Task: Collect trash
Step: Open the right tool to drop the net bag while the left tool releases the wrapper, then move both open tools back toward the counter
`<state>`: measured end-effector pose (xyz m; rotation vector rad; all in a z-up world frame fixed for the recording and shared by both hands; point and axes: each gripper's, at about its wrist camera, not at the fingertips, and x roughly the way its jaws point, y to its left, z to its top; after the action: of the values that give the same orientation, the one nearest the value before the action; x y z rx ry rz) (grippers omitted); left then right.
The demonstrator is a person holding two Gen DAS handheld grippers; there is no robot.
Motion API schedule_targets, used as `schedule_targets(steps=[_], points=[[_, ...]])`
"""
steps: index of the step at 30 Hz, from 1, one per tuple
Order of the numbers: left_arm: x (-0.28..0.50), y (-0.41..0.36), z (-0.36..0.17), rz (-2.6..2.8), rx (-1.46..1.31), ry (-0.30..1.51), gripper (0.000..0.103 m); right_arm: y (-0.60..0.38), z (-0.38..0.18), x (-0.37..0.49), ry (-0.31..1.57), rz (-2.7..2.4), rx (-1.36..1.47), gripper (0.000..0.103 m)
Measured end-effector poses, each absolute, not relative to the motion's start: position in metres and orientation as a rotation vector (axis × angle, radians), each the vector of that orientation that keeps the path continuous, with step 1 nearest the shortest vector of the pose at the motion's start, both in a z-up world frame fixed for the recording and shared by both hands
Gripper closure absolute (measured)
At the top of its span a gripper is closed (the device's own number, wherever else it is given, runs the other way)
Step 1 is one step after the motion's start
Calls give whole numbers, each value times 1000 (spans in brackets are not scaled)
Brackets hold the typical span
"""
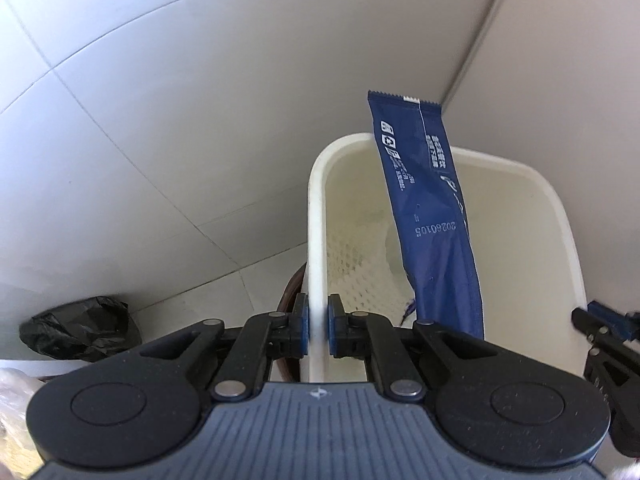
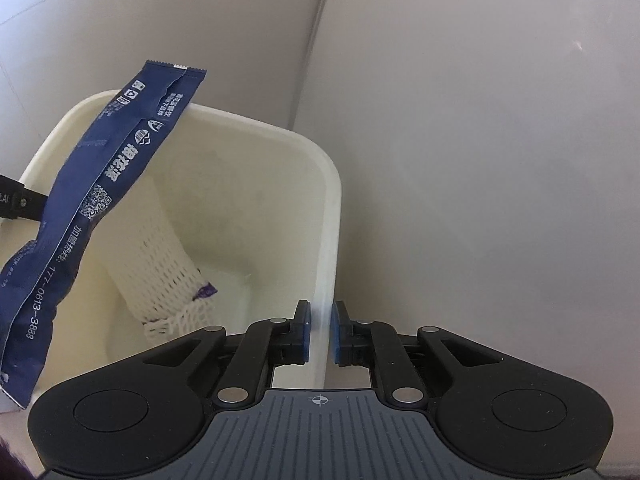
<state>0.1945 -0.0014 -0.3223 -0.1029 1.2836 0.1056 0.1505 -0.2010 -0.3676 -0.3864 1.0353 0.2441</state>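
We clamp the left gripper (image 1: 319,326) on the left rim of the cream bin (image 1: 560,248) | we clamp the right gripper (image 2: 319,332) on its right rim | blue wrapper (image 1: 432,216) stands slanted in the bin, top leaning over the far rim | white foam net (image 2: 160,264) lies inside | black bag (image 1: 80,328) on floor left.

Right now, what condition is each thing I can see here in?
Cream plastic bin: upright, open-topped, held by opposite rims.
Long blue foil wrapper: crumpled, leaning inside, top poking over the rim.
White foam net sleeve: lying inside the bin.
Black plastic bag: crumpled on the floor.
Left gripper: shut on rim.
Right gripper: shut on rim.
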Motion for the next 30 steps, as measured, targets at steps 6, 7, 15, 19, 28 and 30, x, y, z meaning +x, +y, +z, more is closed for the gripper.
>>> schedule_targets(steps=[6, 7, 15, 19, 28, 30], points=[[203, -6, -309, 75, -57, 1285, 69, -196, -353, 153, 998, 242, -389, 79], [203, -6, -307, 73, -57, 1290, 69, -198, -349, 154, 995, 241, -377, 76], [198, -7, -268, 91, -32, 1275, 50, -211, -307, 158, 989, 244, -311, 65], [192, -11, -237, 89, -31, 1263, 38, -224, -270, 146, 994, 291, -244, 50], [178, -23, -169, 77, -38, 1244, 16, -243, -189, 108, 975, 345, -158, 33], [172, -28, -153, 69, -32, 1239, 11, -249, -173, 100, 966, 348, -146, 31]])
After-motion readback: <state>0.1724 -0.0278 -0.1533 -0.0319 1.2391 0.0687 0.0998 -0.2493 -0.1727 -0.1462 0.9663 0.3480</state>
